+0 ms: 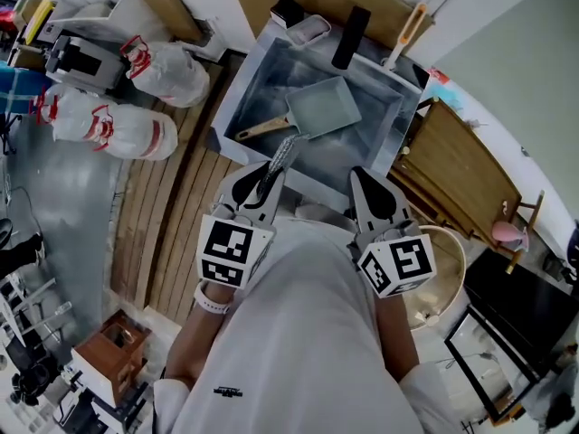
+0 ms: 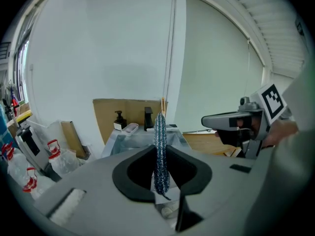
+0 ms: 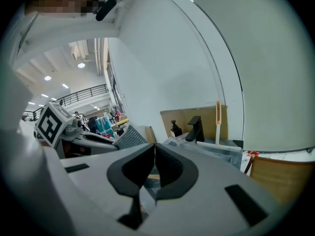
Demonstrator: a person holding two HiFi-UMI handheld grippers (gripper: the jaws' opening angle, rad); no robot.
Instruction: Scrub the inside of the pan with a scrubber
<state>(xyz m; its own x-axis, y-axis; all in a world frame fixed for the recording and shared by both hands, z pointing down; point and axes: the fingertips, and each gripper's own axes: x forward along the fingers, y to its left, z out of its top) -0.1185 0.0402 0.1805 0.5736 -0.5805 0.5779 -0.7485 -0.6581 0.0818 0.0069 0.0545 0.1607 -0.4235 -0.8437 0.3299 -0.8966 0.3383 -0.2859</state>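
One pan (image 1: 324,107) lies in one sink (image 1: 258,84); the left gripper (image 1: 261,186) pinches one scrubber (image 1: 283,156), the right gripper's (image 1: 373,193) jaws meet on nothing.

A white shirt (image 1: 298,333) with a small dark logo (image 1: 228,391) is worn, and a white band (image 1: 213,302) is seen on the left wrist. The left gripper (image 1: 263,174) and right gripper (image 1: 362,175) are grey with black-lined jaws. Each is topped by a white cube (image 1: 233,250) printed with black square markers.
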